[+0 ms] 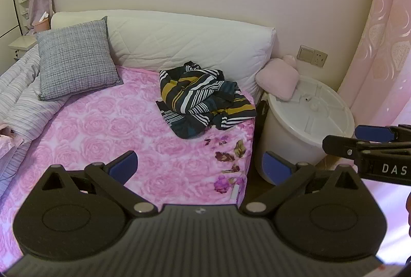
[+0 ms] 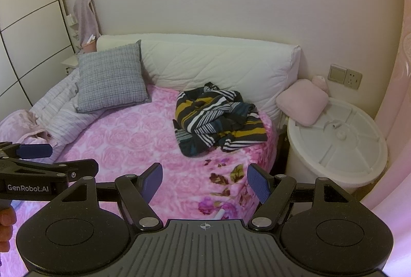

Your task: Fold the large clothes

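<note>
A crumpled striped garment [image 1: 203, 97] [image 2: 218, 117] in black, white, mustard and teal lies in a heap on the pink rose bedspread [image 1: 108, 122] [image 2: 123, 138], near the bed's right edge and the white headboard cushion. My left gripper [image 1: 200, 165] hovers open over the near part of the bed, well short of the garment and holding nothing. My right gripper [image 2: 205, 182] is open too, at a similar distance. Each gripper shows in the other's view: the right gripper [image 1: 346, 139] at the right edge, the left gripper [image 2: 69, 157] at the left edge.
A grey checked pillow [image 1: 74, 58] [image 2: 110, 76] leans at the back left beside a bunched striped quilt [image 1: 23, 97]. A white lidded tub [image 1: 308, 117] [image 2: 334, 143] with a pink cushion [image 1: 278, 79] on it stands right of the bed. Wall sockets [image 2: 345, 76] and a pink curtain are further right.
</note>
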A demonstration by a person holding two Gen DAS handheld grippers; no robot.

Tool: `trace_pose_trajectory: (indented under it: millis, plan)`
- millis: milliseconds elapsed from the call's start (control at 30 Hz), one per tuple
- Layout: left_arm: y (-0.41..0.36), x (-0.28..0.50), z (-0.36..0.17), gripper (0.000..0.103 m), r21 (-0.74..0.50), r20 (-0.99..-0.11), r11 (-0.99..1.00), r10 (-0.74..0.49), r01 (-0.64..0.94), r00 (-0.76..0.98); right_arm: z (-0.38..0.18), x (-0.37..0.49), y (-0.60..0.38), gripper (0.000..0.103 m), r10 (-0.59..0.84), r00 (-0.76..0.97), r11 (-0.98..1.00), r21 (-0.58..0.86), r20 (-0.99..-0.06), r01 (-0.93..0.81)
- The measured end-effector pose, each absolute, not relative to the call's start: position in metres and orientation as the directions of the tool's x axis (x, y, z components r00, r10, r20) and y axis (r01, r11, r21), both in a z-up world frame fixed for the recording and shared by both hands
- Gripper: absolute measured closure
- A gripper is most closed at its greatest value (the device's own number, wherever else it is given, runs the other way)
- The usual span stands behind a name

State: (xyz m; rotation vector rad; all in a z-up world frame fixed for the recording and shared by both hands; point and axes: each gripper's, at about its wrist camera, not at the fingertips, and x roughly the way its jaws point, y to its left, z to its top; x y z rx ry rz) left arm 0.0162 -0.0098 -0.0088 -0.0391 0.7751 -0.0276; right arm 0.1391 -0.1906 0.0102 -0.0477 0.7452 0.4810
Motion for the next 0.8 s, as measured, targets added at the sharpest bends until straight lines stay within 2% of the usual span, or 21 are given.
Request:
trace_pose_trajectory:
  millis: [800]
  plan:
    - [0.008, 0.030, -0.016, 0.001, -0.040, -0.699, 0.999, -0.046, 0.025, 0.714, 0.003, 0.147, -0.174, 0.033, 0.397, 0.631, 0.897, 0.136, -0.667, -0.421]
